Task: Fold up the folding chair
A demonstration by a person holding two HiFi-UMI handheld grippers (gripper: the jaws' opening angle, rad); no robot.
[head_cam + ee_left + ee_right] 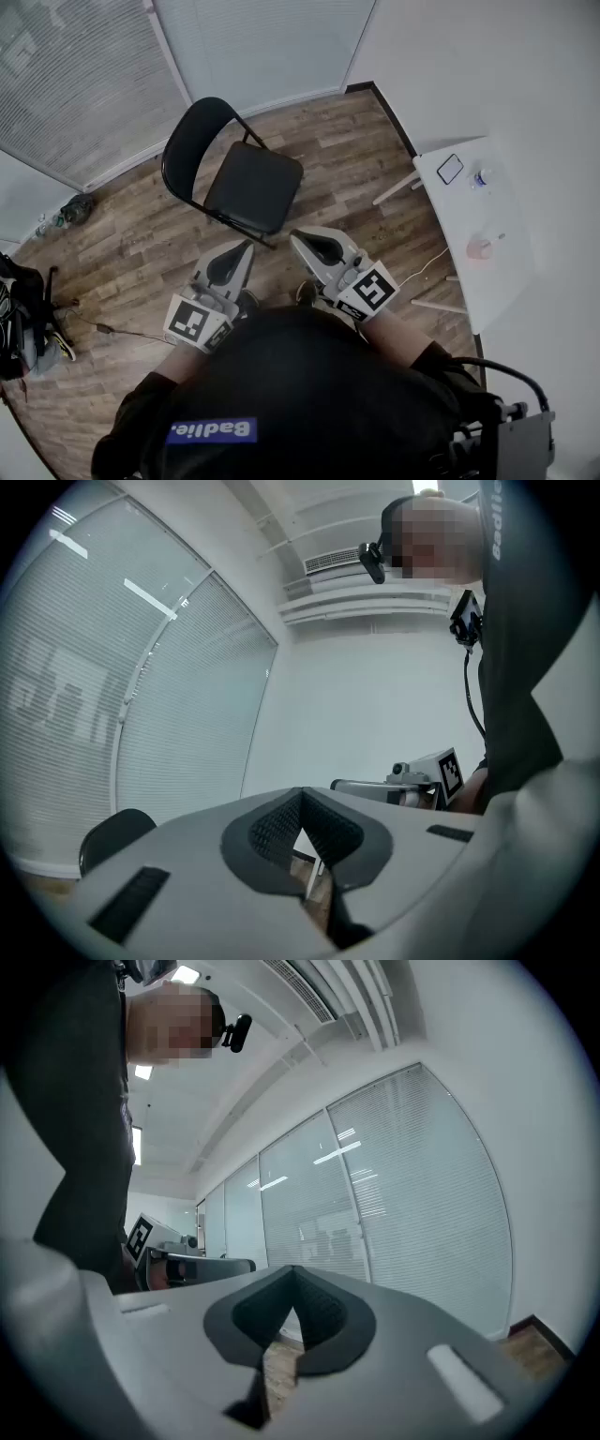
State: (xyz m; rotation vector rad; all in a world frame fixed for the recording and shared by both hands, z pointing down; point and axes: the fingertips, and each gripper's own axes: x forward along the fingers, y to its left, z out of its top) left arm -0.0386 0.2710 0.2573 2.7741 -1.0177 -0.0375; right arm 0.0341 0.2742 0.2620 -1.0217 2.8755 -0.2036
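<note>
Approaching was the step in hand: I held left gripper point(239, 253) and right gripper point(305, 242) closed, empty, just short of the unfolded folding chair point(234, 173); next I judged its seat needed gripping

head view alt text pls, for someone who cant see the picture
Seen from above, an unfolded black folding chair stands on a wood floor beside windows with blinds. Nearer the camera, the person holds the left gripper and right gripper out toward it, both shut, empty and not touching the chair. A white table stands at the right.
</note>
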